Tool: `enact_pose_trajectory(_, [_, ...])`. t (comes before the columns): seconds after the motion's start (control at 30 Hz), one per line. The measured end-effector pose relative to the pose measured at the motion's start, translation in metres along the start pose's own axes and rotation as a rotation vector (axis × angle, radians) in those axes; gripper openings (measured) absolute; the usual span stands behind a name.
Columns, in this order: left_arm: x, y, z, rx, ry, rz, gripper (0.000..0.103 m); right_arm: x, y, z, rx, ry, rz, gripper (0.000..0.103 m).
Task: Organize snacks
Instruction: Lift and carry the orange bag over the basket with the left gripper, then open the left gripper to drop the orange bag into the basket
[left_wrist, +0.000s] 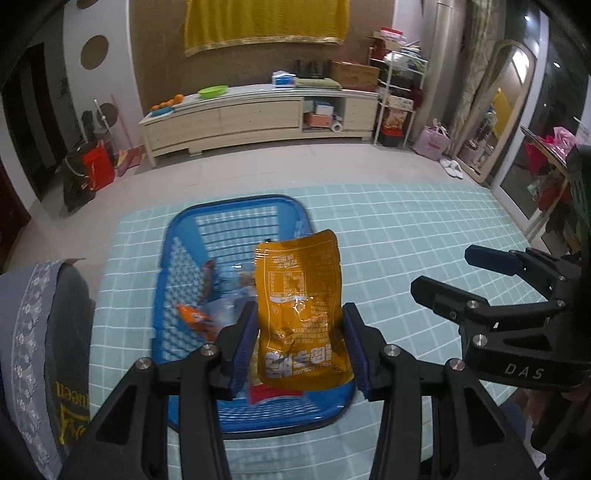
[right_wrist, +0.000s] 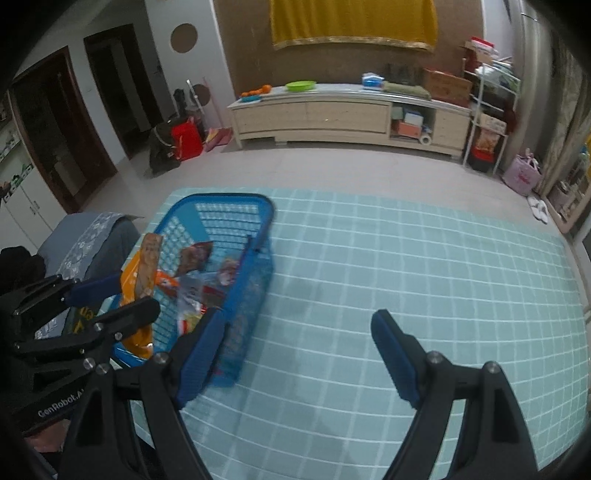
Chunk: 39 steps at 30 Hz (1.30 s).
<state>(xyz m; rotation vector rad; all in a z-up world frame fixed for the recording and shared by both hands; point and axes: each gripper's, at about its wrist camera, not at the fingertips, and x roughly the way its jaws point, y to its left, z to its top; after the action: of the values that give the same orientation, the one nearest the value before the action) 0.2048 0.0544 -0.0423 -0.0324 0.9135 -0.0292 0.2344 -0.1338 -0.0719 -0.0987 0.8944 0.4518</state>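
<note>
left gripper spread wide, its pads flanking the orange snack pouch without clearly pinching it; pouch stood over the blue basket | right gripper empty, fingers parted above the checked cloth | basket held several other snack packets

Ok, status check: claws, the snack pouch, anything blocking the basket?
Left claw around orange pouch, grip unclear, above blue basket. Right claw open, empty. Basket already holds several packets, nothing blocking.
</note>
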Motion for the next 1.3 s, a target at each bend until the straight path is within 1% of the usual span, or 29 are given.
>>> enact_pose_trajectory(0.07, [0.001, 0.014, 0.000, -0.007, 0.002, 0.006, 0.043, 0.006, 0.011, 0.001, -0.018, 0.002, 0.003, 0.085])
enact_pose_trajectory(0.17, [0.009, 0.033, 0.003, -0.020, 0.014, 0.008, 0.043, 0.020, 0.027, 0.006, -0.064, -0.003, -0.035, 0.085])
enact_pose_trajectory(0.27, [0.022, 0.045, 0.006, -0.026, 0.028, 0.019, 0.044, 0.035, 0.032, 0.015, -0.054, 0.018, -0.004, 0.085])
enact_pose_trajectory(0.4, [0.038, 0.058, 0.011, -0.046, 0.035, 0.008, 0.044, 0.051, 0.037, 0.023, -0.077, 0.024, -0.007, 0.085])
enact_pose_trajectory(0.57, [0.059, 0.062, 0.014, -0.039, 0.048, -0.007, 0.044, 0.064, 0.040, 0.025, -0.109, 0.011, -0.040, 0.085])
enact_pose_trajectory(0.63, [0.071, 0.064, 0.016, -0.043, 0.060, -0.021, 0.045, 0.069, 0.041, 0.025, -0.117, 0.006, -0.039, 0.085])
enact_pose_trajectory(0.87, [0.097, 0.063, 0.027, -0.027, 0.067, -0.048, 0.046, 0.085, 0.031, 0.030, -0.081, 0.015, -0.031, 0.085])
enact_pose_trajectory(0.9, [0.100, 0.062, 0.030, -0.025, 0.068, -0.049, 0.047, 0.086, 0.028, 0.031, -0.072, 0.016, -0.033, 0.085])
enact_pose_trajectory(0.93, [0.101, 0.061, 0.031, -0.024, 0.071, -0.047, 0.047, 0.086, 0.025, 0.032, -0.065, 0.019, -0.037, 0.085])
enact_pose_trajectory(1.0, [0.100, 0.058, 0.030, -0.019, 0.068, -0.072, 0.052, 0.086, 0.024, 0.032, -0.061, 0.042, -0.032, 0.085])
enact_pose_trajectory(1.03, [0.099, 0.057, 0.030, -0.015, 0.061, -0.067, 0.054, 0.085, 0.024, 0.031, -0.063, 0.040, -0.032, 0.085])
enact_pose_trajectory(1.1, [0.098, 0.055, 0.030, -0.010, 0.050, -0.067, 0.064, 0.079, 0.023, 0.031, -0.068, 0.014, -0.042, 0.085])
enact_pose_trajectory(1.23, [0.089, 0.060, 0.023, -0.055, 0.049, -0.069, 0.065, 0.066, 0.015, 0.027, -0.036, -0.007, -0.041, 0.085])
enact_pose_trajectory(1.3, [0.075, 0.062, 0.015, -0.075, 0.019, -0.076, 0.065, 0.057, 0.013, 0.023, -0.016, -0.015, -0.038, 0.085])
